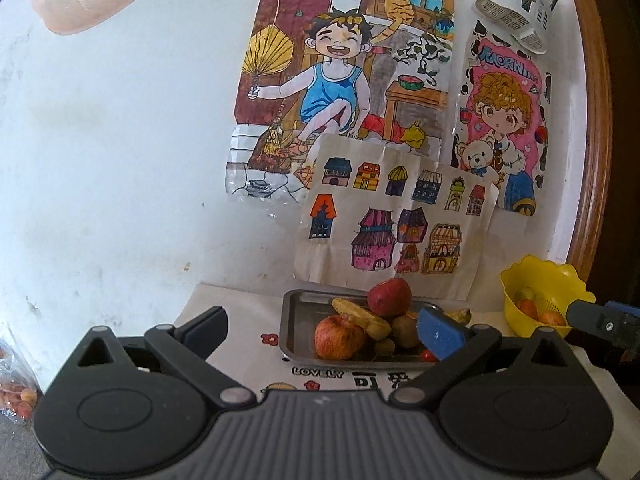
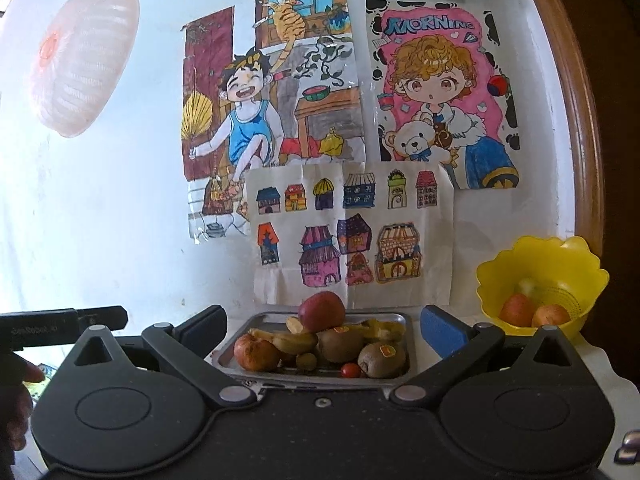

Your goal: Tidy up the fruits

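Observation:
A metal tray (image 2: 236, 344) (image 1: 298, 312) holds a heap of fruit: a dark red apple (image 2: 322, 310) (image 1: 389, 297) on top, a paler apple (image 2: 256, 352) (image 1: 339, 338) at the front left, two kiwis (image 2: 382, 358), yellow starfruit pieces (image 1: 362, 316) and a cherry tomato (image 2: 351, 370). A yellow bowl (image 2: 540, 260) (image 1: 532, 276) at the right holds orange-red fruits (image 2: 516, 308). My left gripper (image 1: 324, 332) is open just before the tray. My right gripper (image 2: 324, 332) is open too, facing the tray, with nothing held.
The tray stands on a white printed cloth (image 1: 248, 336) against a white wall with coloured drawings (image 2: 352, 232). A white cutlery holder (image 1: 512, 4) hangs high on the right. A brown wooden frame (image 2: 572, 100) runs along the right. A bag of small fruits (image 1: 16, 392) lies lower left.

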Demonstrator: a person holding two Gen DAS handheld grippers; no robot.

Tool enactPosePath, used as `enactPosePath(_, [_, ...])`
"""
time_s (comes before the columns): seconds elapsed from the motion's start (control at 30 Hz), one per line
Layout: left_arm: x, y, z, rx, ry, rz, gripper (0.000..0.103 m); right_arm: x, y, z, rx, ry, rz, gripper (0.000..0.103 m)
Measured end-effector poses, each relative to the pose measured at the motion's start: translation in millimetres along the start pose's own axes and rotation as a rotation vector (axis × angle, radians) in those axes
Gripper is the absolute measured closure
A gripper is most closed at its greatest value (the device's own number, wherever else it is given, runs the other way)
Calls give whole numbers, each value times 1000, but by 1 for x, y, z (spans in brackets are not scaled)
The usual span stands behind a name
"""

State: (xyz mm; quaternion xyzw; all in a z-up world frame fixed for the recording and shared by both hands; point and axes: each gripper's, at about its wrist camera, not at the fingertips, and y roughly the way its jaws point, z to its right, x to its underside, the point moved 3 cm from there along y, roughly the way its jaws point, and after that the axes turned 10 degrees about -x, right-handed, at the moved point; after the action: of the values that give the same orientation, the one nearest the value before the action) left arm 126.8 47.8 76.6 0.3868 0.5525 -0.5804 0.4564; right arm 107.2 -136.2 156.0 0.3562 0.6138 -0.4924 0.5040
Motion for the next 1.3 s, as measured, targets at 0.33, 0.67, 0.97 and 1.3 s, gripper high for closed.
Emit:
enactPosePath(0.33, [19,-9,-3,-3,14,1,0,24,-10,-8,33,-14,-3,1])
enactPosePath(0.67, [49,6,-7,0,-44,-74,0,55,-10,-5,121,-61,-23,1])
enactPosePath(0.97, [75,7,-10,-23,-36,-86,0,78,-3,-6,96,-49,-55,1])
enactPosePath(1.3, [97,10,-12,-48,-14,-89,0,100,3,-8,99,-6,-67,1])
